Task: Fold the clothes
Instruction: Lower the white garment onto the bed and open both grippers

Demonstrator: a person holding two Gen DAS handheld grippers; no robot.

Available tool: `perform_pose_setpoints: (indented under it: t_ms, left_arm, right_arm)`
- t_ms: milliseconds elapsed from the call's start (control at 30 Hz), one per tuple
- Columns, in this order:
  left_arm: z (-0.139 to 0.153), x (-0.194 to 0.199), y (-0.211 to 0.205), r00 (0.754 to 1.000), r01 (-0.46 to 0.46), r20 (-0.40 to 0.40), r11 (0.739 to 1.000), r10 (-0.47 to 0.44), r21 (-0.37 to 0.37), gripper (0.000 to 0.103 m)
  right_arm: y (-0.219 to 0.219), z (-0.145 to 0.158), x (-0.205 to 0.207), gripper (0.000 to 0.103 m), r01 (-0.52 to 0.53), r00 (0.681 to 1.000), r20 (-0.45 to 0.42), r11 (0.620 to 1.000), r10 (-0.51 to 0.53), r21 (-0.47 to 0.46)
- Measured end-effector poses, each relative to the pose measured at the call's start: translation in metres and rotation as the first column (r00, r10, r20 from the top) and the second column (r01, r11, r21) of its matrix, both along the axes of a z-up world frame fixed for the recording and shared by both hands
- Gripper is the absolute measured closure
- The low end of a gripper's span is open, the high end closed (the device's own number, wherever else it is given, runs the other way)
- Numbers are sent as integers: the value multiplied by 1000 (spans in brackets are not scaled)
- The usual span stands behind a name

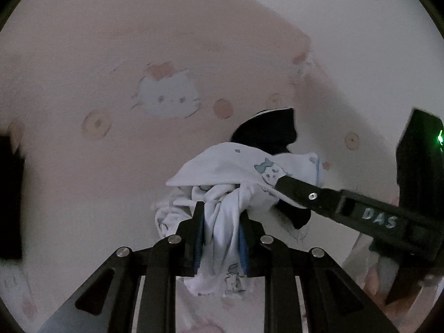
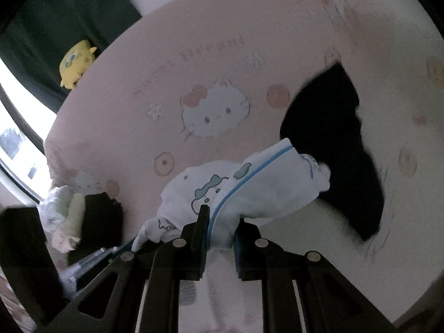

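A white garment with small blue cartoon prints (image 1: 222, 172) hangs bunched above a pink bed sheet (image 1: 83, 55). My left gripper (image 1: 221, 213) is shut on a gathered fold of it. My right gripper (image 2: 222, 222) is shut on another part of the same garment (image 2: 249, 183), beside its blue piping. In the left wrist view the right gripper's black finger (image 1: 299, 191) reaches in from the right and pinches the cloth's upper edge. A black garment (image 2: 341, 144) lies on the sheet behind the white one.
The pink sheet (image 2: 194, 55) carries cat-face and dot prints. A yellow plush toy (image 2: 75, 63) sits at the bed's far left edge by a dark curtain. A crumpled pale cloth (image 2: 65, 216) and dark objects lie at the left. A window (image 2: 16, 127) shows at far left.
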State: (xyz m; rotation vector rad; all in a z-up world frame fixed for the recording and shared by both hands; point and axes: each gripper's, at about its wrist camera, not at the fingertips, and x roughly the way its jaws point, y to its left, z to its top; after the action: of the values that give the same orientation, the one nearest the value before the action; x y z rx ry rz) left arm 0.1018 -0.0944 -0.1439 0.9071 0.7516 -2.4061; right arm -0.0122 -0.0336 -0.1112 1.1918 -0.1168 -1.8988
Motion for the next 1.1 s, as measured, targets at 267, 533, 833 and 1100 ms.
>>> perform_pose_setpoints:
  t_ms: [267,533,833,1100]
  left_arm:
    - [0,44,41,993,11,114,998,-3,-62,85]
    - [-13,89,45,998,18,52,1000,-19,20,85]
    - [-41,93,34,993,90,67,989,-98,114,85]
    - [-72,81,52,973,160,153,983,-172,87,85]
  right_arm:
    - [15,-7,39,89,-118,990,75,993,115,29]
    - [5,3,72,89,-166,985,55,982,161,86]
    - [-9,-22,66,89,-178,982,93,975,167,130]
    - [32,-70,56,89,-91,978,197,985,62,145]
